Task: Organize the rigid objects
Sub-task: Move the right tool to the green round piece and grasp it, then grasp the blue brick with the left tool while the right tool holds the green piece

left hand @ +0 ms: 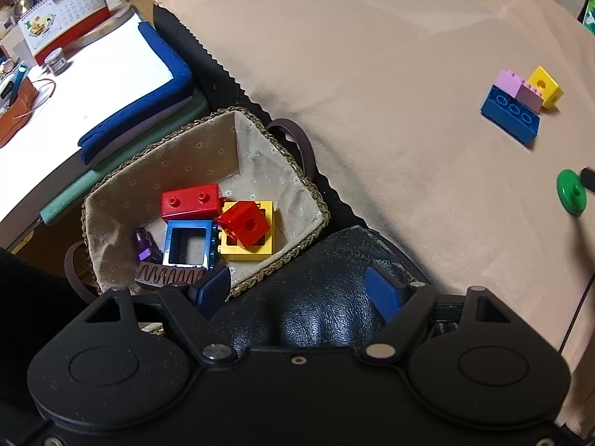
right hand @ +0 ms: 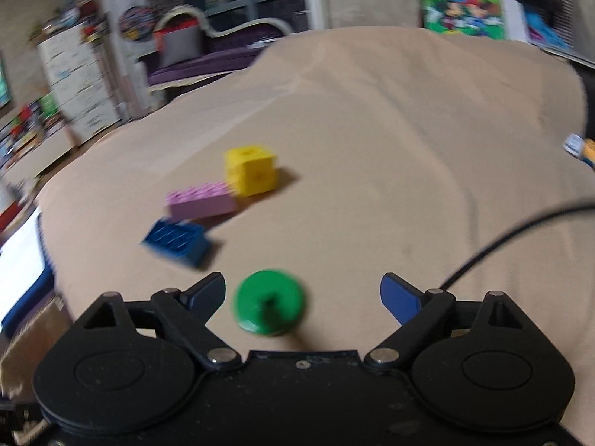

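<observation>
A woven basket (left hand: 208,119) lined with cloth holds a red brick (left hand: 191,199), a red cube (left hand: 243,223), a yellow frame block (left hand: 260,249), a blue frame block (left hand: 189,243) and small purple and brown pieces. My left gripper (left hand: 297,282) stands open and empty over black leather beside the basket. On the beige cloth lie a blue brick (right hand: 176,243), a pink brick (right hand: 200,200) and a yellow cube (right hand: 251,174) close together. A green disc (right hand: 269,301) lies between the open fingers of my right gripper (right hand: 303,293), nearer the left finger, with neither pad touching it.
Left of the basket is a white surface with a blue-edged pad (left hand: 163,70), a desk calendar (left hand: 63,18) and small clutter. A black cable (right hand: 502,238) crosses the cloth at the right. A picture book (right hand: 465,5) stands at the back.
</observation>
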Tool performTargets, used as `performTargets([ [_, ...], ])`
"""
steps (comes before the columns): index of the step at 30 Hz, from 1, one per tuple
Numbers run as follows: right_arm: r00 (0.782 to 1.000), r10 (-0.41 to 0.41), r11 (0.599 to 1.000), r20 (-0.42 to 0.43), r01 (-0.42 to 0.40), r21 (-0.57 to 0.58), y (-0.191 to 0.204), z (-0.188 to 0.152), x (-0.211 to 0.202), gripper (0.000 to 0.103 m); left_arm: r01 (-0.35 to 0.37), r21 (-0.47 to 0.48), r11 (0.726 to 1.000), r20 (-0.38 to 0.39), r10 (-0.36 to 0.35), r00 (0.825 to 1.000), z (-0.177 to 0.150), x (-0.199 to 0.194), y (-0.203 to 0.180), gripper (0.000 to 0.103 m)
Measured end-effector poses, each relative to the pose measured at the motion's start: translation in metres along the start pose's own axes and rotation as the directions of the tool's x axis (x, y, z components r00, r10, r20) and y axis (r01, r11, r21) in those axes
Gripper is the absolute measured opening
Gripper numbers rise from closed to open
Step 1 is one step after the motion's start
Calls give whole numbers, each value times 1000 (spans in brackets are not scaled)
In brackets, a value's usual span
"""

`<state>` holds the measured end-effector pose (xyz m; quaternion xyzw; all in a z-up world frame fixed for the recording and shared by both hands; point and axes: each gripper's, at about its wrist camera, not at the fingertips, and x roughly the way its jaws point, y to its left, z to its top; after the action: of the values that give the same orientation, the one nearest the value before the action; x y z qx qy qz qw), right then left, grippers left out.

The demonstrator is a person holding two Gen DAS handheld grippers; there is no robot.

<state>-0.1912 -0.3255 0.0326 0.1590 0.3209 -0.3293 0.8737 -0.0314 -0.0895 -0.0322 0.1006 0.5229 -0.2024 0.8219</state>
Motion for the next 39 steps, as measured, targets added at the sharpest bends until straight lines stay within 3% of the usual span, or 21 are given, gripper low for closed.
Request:
performTargets([
  [7, 997, -69, 987, -41, 63, -149, 33, -20, 19, 63, 16, -24, 1000, 15, -16, 1000, 1, -3, 4, 75],
  [9, 997, -80, 981, -18, 76, -178, 36, -21, 19, 46, 18, -19, 1000, 21, -18, 1000, 1, -4, 3, 75],
  [13, 997, -72, 987, -11, 70, -142, 25, -16, 19, 46, 20, 4, 1000, 54, -20, 998, 2, -10, -2, 75],
  [18, 989, -148, 984, 28, 150, -94, 2, -10, 22, 46, 45, 42, 998, 100, -49, 994, 13, -17, -16, 75],
  [27, 982, -159, 980, 104, 170, -102, -8, -21, 21, 46, 86, 90, 992, 66, -92, 994, 37, 2, -60, 76],
  [31, 980, -160, 980, 120, 172, -100, -9, -25, 15, 47, 78, 140, 987, 90, -91, 992, 43, 5, -81, 84],
  [36, 978, -147, 982, 149, 162, -94, -11, -28, 15, 47, 71, 217, 974, 150, -105, 983, 54, 5, -103, 84],
  [39, 974, -130, 987, 186, 146, -74, -14, -35, 12, 47, 77, 259, 963, 170, -124, 978, 63, 6, -116, 90],
])
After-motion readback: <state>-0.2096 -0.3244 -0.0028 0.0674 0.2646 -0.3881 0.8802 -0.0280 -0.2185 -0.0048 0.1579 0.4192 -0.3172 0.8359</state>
